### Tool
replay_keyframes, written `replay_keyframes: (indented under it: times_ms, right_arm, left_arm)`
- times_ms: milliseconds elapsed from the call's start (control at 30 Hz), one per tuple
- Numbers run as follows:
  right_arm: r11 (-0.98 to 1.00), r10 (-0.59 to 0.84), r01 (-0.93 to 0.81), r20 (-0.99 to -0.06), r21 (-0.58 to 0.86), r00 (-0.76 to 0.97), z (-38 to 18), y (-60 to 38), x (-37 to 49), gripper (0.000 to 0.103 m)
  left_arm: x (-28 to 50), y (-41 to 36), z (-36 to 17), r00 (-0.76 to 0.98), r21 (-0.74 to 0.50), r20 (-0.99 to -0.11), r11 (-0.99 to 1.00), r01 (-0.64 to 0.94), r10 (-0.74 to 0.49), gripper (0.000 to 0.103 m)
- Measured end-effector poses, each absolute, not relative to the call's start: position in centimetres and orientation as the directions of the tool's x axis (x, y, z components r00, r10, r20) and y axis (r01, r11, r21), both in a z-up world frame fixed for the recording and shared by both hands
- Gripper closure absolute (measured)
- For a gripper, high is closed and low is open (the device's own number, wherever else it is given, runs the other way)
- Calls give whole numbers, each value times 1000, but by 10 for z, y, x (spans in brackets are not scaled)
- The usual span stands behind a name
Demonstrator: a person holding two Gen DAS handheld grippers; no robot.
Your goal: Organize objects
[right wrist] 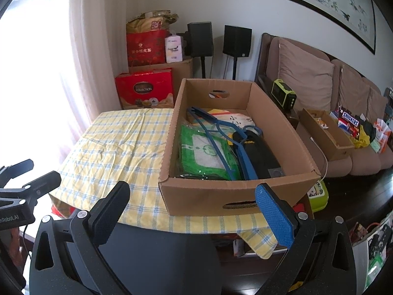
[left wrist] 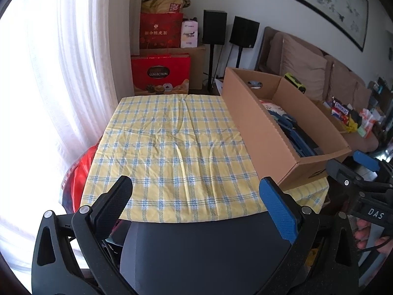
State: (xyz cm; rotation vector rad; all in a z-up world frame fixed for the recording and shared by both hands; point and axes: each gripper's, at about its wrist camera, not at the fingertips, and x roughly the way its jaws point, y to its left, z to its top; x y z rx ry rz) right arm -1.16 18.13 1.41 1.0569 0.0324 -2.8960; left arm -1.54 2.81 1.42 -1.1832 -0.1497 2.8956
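We are in a home living room: a brown sofa (right wrist: pixel 319 113) with cushions, a framed painting (right wrist: pixel 326 2), sheer curtains (left wrist: pixel 73 61), stacked gift boxes (right wrist: pixel 145 91) and speakers (right wrist: pixel 237 40) on stands

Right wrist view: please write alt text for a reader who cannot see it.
An open cardboard box sits on a yellow-and-blue checked tablecloth, holding a blue hanger, a green-bordered packet and a black folded item. The right gripper hovers before it, fingers apart and empty. A brown sofa stands behind.
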Motion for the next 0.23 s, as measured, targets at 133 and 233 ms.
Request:
replay_keyframes:
  times_ms: [133,233]
  right_arm:
    - [-998,-49,64,-645,0,-763,14,181,-12,0]
    - [-998,-49,63,-644,1,-763,15,181,-11,0]
  left_arm:
    - [-15,28,14,-719,-91,-694,-995,32,41,0]
    - [-16,28,13,-716,-88,-696,-996,27,42,0]
